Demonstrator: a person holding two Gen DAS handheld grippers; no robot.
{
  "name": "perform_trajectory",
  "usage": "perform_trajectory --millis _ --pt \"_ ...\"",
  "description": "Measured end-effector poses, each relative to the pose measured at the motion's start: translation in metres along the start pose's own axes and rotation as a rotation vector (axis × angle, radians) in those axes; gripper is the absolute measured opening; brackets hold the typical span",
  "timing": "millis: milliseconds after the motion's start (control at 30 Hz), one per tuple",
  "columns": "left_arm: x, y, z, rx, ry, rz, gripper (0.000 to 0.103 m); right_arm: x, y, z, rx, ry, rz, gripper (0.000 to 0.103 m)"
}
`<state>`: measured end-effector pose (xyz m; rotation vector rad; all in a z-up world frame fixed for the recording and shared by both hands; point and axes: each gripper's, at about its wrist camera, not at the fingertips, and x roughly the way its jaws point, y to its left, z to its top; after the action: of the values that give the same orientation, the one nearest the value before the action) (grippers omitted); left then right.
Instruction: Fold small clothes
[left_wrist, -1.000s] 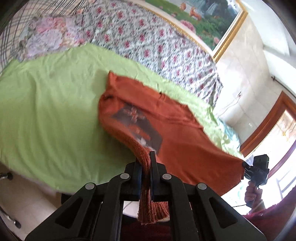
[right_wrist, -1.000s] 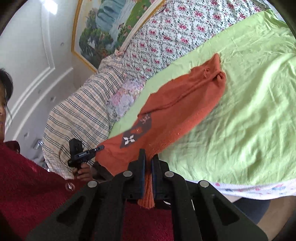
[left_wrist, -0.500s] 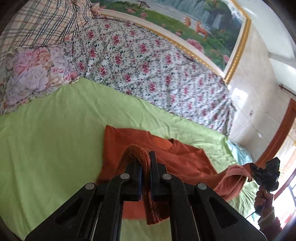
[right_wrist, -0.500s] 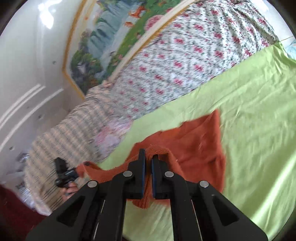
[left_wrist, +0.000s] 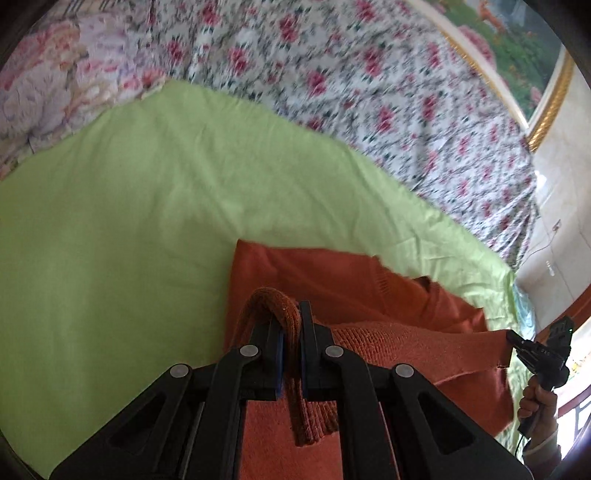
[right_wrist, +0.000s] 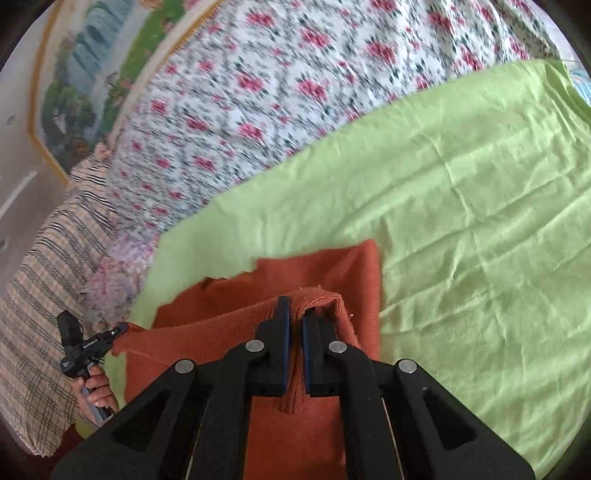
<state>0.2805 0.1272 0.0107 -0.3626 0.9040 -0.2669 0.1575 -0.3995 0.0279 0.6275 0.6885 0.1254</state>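
A rust-orange knitted sweater (left_wrist: 354, 288) lies on a lime-green sheet (left_wrist: 129, 221), its near half lifted and carried over the far half. My left gripper (left_wrist: 291, 317) is shut on the ribbed hem at one corner. My right gripper (right_wrist: 295, 314) is shut on the hem's other corner, and the sweater (right_wrist: 332, 269) spreads beneath it. The hem stretches taut between the two grippers. The right gripper (left_wrist: 513, 338) shows at the far right of the left wrist view, and the left gripper (right_wrist: 120, 328) shows at the left of the right wrist view, each held by a hand.
A floral quilt (left_wrist: 369, 92) is bunched along the back of the bed below a framed landscape picture (left_wrist: 517, 44). A flowered pillow (left_wrist: 55, 92) and a plaid blanket (right_wrist: 37, 314) lie at one end. Green sheet (right_wrist: 480, 221) spreads beyond the sweater.
Both grippers have swept forward over the bed with the hem, folding the sweater's near half over its far half. The printed front panel is now hidden underneath.
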Motion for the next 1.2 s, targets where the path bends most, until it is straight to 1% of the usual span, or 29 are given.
perform_trajectory --millis 100,133,167,200,233,267,333,367,400,433,467,500,533,567,600,633,667,700,767,800,833,867,900,933,967,1000,1100,1133,1200 --pt "0.025 0.006 -0.007 -0.004 0.074 0.038 0.010 0.024 -0.011 -0.003 0.018 0.058 -0.056 0.010" --pt "0.024 0.007 -0.014 -0.010 0.095 0.026 0.011 0.028 -0.014 -0.005 0.023 0.071 -0.076 0.012" --pt "0.020 0.006 -0.020 -0.013 0.097 0.003 0.012 0.029 -0.017 -0.007 0.034 0.078 -0.089 0.016" --pt "0.015 0.004 -0.026 -0.004 0.097 -0.020 0.017 0.026 -0.019 -0.009 0.046 0.074 -0.091 0.022" --pt "0.006 -0.006 -0.039 0.029 0.101 -0.040 0.025 0.019 -0.018 -0.012 0.053 0.052 -0.092 0.025" --pt "0.002 -0.014 -0.048 0.057 0.107 -0.049 0.028 0.010 -0.015 -0.015 0.047 0.023 -0.096 0.029" --pt "-0.005 -0.037 -0.073 0.120 0.137 -0.095 0.036 -0.009 -0.001 -0.025 0.005 -0.038 -0.113 0.030" --pt "-0.004 -0.046 -0.081 0.145 0.156 -0.117 0.037 -0.015 0.009 -0.032 -0.022 -0.057 -0.106 0.032" --pt "-0.001 -0.057 -0.089 0.176 0.177 -0.130 0.039 -0.017 0.023 -0.040 -0.057 -0.055 -0.067 0.032" --pt "0.007 -0.072 -0.098 0.231 0.208 -0.125 0.040 -0.011 0.040 -0.050 -0.113 -0.008 0.000 0.032" --pt "0.013 -0.079 -0.101 0.264 0.218 -0.100 0.041 -0.003 0.051 -0.058 -0.152 0.045 0.038 0.032" --pt "0.018 -0.085 -0.102 0.293 0.222 -0.073 0.041 0.012 0.067 -0.068 -0.209 0.129 0.077 0.032" --pt "0.026 -0.091 -0.098 0.322 0.223 -0.050 0.041 0.027 0.079 -0.077 -0.262 0.200 0.091 0.032" --pt "0.030 -0.091 -0.093 0.322 0.222 -0.044 0.041 0.040 0.089 -0.085 -0.318 0.254 0.085 0.032" --pt "0.035 -0.090 -0.085 0.313 0.221 -0.037 0.040 0.053 0.097 -0.090 -0.384 0.303 0.059 0.032" --pt "0.041 -0.085 -0.072 0.290 0.216 -0.020 0.040 0.063 0.101 -0.092 -0.431 0.322 0.018 0.031" --pt "0.045 -0.080 -0.061 0.269 0.205 -0.002 0.039 0.071 0.101 -0.090 -0.460 0.321 -0.034 0.030" --pt "0.048 -0.075 -0.050 0.249 0.192 0.011 0.039 0.076 0.097 -0.083 -0.463 0.304 -0.078 0.030" --pt "0.055 -0.059 -0.022 0.183 0.137 0.096 0.045 0.080 0.083 -0.063 -0.428 0.243 -0.160 0.029" --pt "0.057 -0.047 -0.007 0.131 0.112 0.118 0.048 0.080 0.074 -0.051 -0.384 0.202 -0.194 0.029" --pt "0.057 -0.040 0.002 0.094 0.097 0.117 0.048 0.077 0.062 -0.036 -0.324 0.136 -0.258 0.031" --pt "0.056 -0.028 0.011 0.037 0.079 0.107 0.048 0.073 0.052 -0.027 -0.272 0.088 -0.305 0.031" --pt "0.053 -0.019 0.017 -0.006 0.062 0.109 0.048 0.069 0.043 -0.021 -0.223 0.053 -0.322 0.031" --pt "0.048 -0.014 0.018 -0.028 0.049 0.109 0.048 0.063 0.034 -0.015 -0.164 0.028 -0.305 0.031" --pt "0.043 -0.012 0.018 -0.037 0.040 0.106 0.048 0.059 0.027 -0.013 -0.118 0.021 -0.292 0.031" --pt "0.037 -0.013 0.016 -0.038 0.030 0.098 0.048 0.056 0.026 -0.014 -0.104 0.024 -0.285 0.031" --pt "0.014 -0.022 -0.007 -0.004 0.017 0.059 0.048 0.044 0.038 -0.035 -0.144 0.023 -0.235 0.031" --pt "0.006 -0.029 -0.021 0.025 0.016 0.030 0.049 0.041 0.041 -0.044 -0.152 0.036 -0.210 0.031" --pt "-0.006 -0.032 -0.041 0.065 0.025 0.027 0.051 0.039 0.044 -0.059 -0.146 0.055 -0.176 0.031"
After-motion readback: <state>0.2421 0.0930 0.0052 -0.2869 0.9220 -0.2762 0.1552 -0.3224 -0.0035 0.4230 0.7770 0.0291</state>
